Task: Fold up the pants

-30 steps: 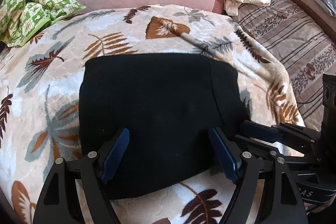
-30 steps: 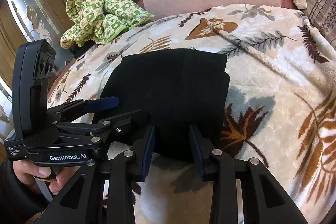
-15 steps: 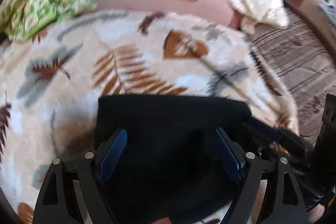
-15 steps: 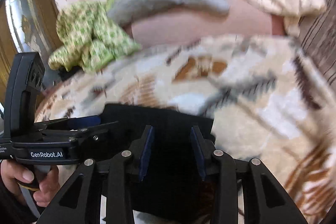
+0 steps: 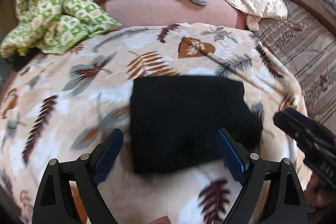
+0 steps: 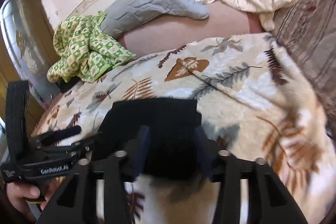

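both tongs, left tongs (image 5: 169,157) and right tongs (image 6: 172,151), hang spread apart over the folded black pants (image 5: 184,121) on the leaf-print blanket (image 5: 88,85), and a careless brush could drag that bundle loose.

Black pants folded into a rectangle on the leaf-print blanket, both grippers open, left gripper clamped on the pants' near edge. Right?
Not quite. In the left wrist view the left gripper is open and holds nothing; the pants lie free on the blanket between its spread fingers. Right gripper is open too.
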Tool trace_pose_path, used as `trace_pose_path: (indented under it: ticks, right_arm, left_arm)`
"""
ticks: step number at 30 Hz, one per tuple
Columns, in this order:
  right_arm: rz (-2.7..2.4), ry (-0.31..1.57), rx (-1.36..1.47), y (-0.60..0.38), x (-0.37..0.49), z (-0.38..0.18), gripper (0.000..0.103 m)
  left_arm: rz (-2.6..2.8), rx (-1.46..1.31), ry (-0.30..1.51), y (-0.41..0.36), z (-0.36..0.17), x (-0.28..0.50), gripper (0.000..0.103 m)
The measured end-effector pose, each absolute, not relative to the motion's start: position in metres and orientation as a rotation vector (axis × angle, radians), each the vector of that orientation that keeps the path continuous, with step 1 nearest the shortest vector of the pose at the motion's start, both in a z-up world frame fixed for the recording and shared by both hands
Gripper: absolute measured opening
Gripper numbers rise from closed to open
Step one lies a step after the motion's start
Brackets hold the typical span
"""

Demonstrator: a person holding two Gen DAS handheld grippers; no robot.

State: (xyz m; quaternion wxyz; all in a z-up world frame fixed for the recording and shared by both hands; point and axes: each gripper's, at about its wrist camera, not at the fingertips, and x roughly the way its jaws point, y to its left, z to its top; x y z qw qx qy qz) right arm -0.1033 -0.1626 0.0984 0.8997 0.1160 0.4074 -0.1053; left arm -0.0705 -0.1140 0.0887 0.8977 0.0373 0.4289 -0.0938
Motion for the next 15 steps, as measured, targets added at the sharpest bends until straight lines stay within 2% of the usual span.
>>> trace_pose_path:
  ticks: [1,5,15]
  right_arm:
    - [-0.237,0.849,0.220,-0.157,-0.112,0.099,0.060]
    - [-0.272,0.886,0.193,-0.142,-0.134,0.095,0.061]
    - [-0.348,0.863,0.192,-0.151,-0.141,0.093,0.061]
  left_arm:
    - [-0.187,0.095,0.876,-0.116,0.091,-0.080,0.089]
    - [-0.156,0.160,0.811,-0.117,0.106,-0.120,0.090]
    - [-0.182,0.183,0.839,-0.113,0.112,-0.152,0.090]
